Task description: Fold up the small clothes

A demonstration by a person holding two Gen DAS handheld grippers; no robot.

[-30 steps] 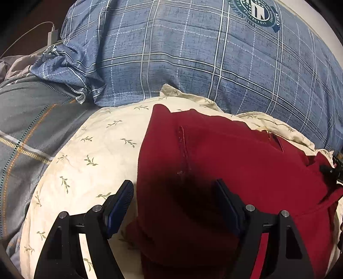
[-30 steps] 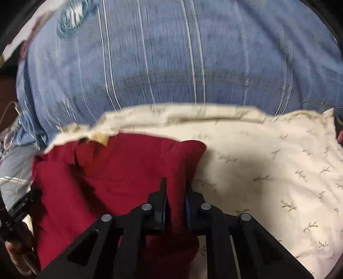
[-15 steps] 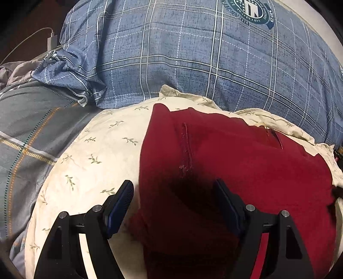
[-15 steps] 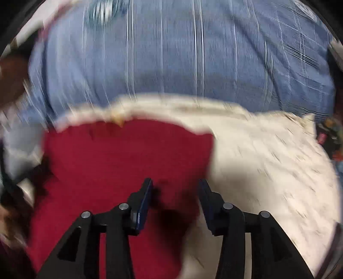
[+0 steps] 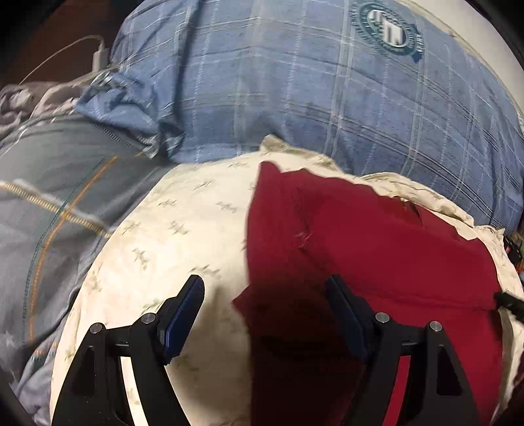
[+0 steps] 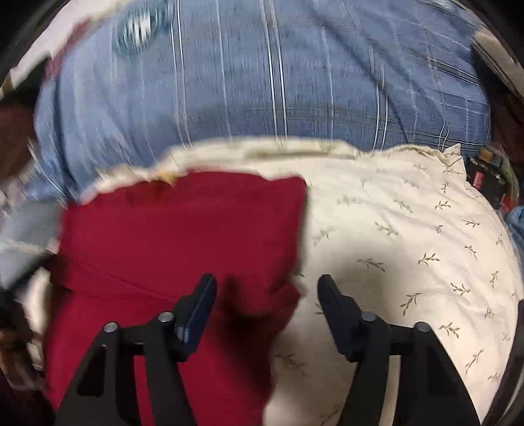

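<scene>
Cream leaf-print pillow [image 6: 409,236] carries my red garment [image 5: 376,249]; above it my left gripper [image 5: 265,314] and right gripper [image 6: 267,304] hang released.

A cream pillow [image 5: 183,236] printed with small green sprigs lies in front of a big blue plaid pillow [image 5: 294,98] that bears a round teal badge [image 5: 386,29]. To the left is grey bedding [image 5: 65,183] with orange and yellow stripes. Behind it a white charger [image 5: 100,57] with its cable rests near the blue pillow's corner.
</scene>
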